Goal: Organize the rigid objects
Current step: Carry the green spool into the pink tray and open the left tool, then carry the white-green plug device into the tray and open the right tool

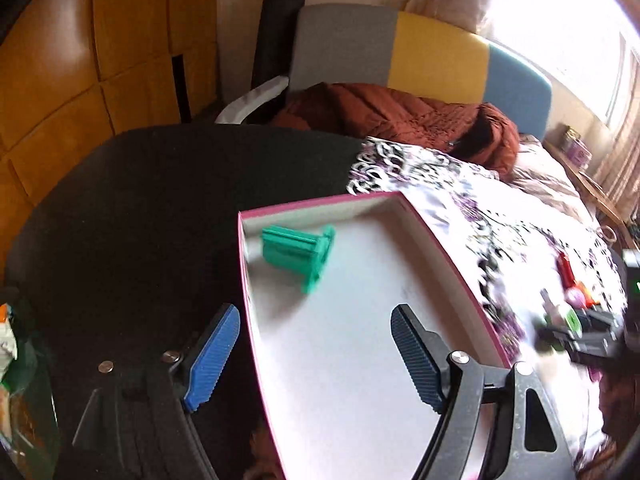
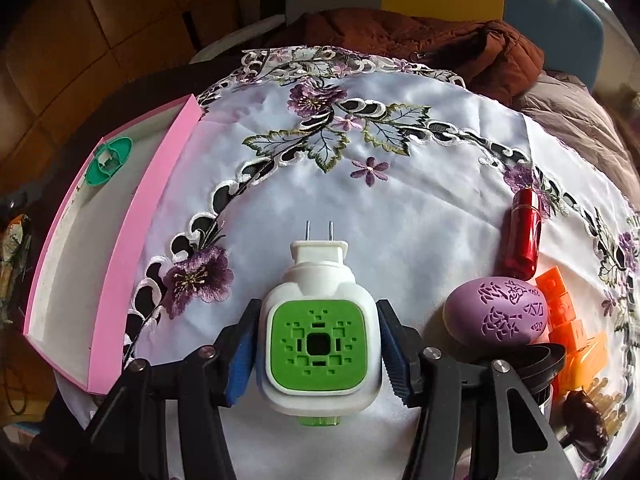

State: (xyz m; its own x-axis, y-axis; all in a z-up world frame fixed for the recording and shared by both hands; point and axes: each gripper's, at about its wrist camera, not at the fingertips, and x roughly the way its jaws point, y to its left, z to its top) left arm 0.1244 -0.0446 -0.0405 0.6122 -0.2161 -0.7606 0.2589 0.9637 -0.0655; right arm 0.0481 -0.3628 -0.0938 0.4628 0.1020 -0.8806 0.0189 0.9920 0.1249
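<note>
The pink box (image 2: pixel 132 240) lay at the left edge of the embroidered cloth (image 2: pixel 400 208), a green plastic piece (image 1: pixel 298 254) in its far corner. Over the box hung the left gripper (image 1: pixel 316 356), jaws spread wide and empty. Right of the box, the right gripper (image 2: pixel 316 350) bracketed the white plug-in vaporizer (image 2: pixel 320 344), its pads at the flanks. The shell looked light, stiff and slick; those flat sides seemed the safest hold.

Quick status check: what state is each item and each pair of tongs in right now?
Pink cardboard box: open, no lid.
Green plastic spool: on its side in box.
White-and-green plug-in device: flat between right tongs.
Red capsule: lying on cloth.
Left tongs: open, empty.
</note>
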